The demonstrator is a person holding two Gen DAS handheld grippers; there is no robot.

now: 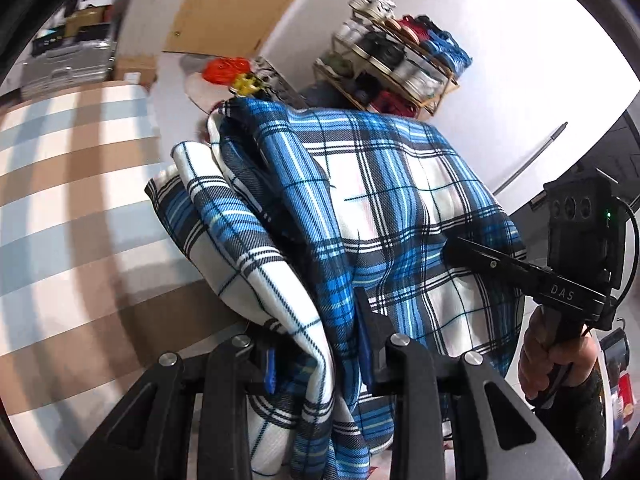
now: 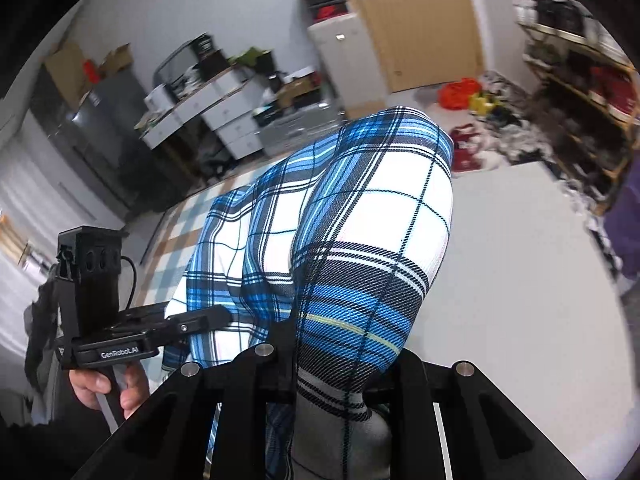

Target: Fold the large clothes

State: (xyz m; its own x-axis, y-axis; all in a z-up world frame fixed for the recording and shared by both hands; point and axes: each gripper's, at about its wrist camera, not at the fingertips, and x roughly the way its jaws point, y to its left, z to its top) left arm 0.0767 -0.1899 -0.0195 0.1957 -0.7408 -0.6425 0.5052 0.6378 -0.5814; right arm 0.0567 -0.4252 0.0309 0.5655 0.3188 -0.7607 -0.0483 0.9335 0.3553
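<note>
Blue-and-white plaid cloth [image 1: 360, 184] hung in the air between both tools, bunched in loose folds above the striped surface [image 1: 72, 200], which was probably a bed or a covered worktop. The left gripper [image 1: 320, 340] pinched a thick gathered edge of the cloth between its fingers; the right gripper [image 2: 332, 384] likewise pinched a bunched portion. Likely risks, judged from this pose: the layered edge could slip from the left fingers, since several plies were clamped unevenly; the two grips, being close together, could leave the cloth drooping and twisted, so that it would land creased. The shelf [image 1: 400, 60] stood near the raised fabric.
</note>
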